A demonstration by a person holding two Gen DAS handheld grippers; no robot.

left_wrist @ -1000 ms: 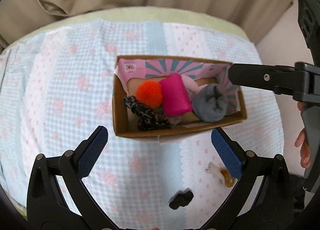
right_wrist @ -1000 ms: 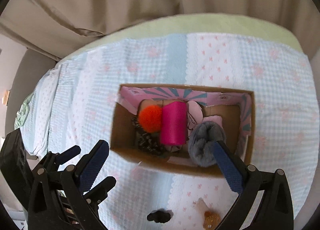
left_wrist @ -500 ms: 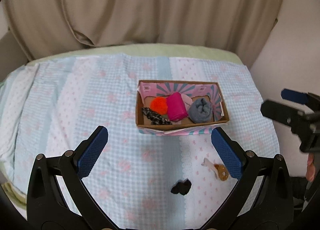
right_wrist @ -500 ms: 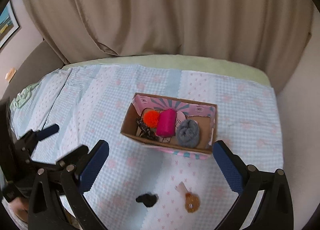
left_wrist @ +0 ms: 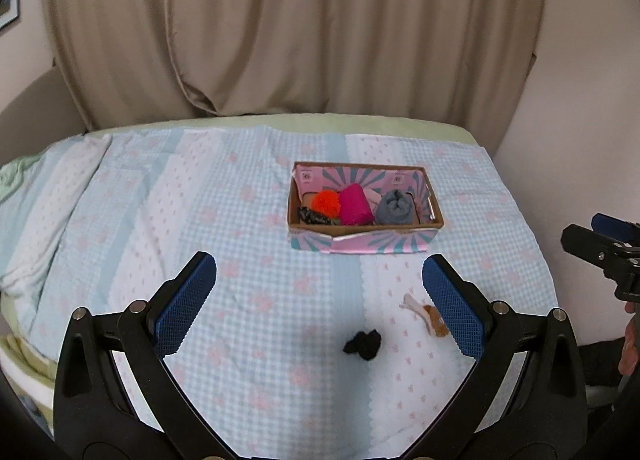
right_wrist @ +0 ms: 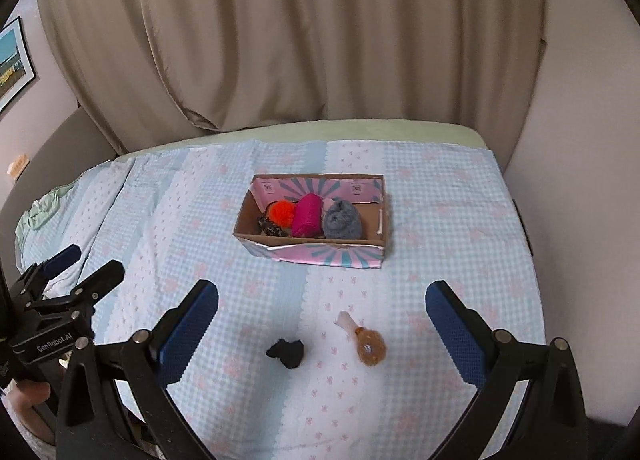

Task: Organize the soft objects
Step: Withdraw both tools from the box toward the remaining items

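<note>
A cardboard box [left_wrist: 434, 210] [right_wrist: 304, 254] with pink and teal flaps stands on the bed. It holds an orange pom-pom [left_wrist: 325, 203] [right_wrist: 281, 211], a magenta roll [left_wrist: 353, 205] [right_wrist: 306, 215], a grey bundle [left_wrist: 394, 209] [right_wrist: 341, 219] and a black patterned piece [left_wrist: 310, 216]. A small black soft item [left_wrist: 362, 344] [right_wrist: 286, 352] and an orange-and-white one [left_wrist: 428, 312] [right_wrist: 366, 342] lie on the sheet in front. My left gripper [left_wrist: 320, 308] and right gripper [right_wrist: 322, 330] are both open and empty, held well back above these two.
The bed is covered by a light-blue checked sheet [left_wrist: 200, 220] with pink flowers. Beige curtains [left_wrist: 300, 28] hang behind it. A wall [right_wrist: 580, 140] runs along the bed's right edge. The right gripper shows at the right of the left view [left_wrist: 596, 248].
Both grippers have pulled back and up from right over the box. The box now looks small and far. The grey bundle stays in the box.
</note>
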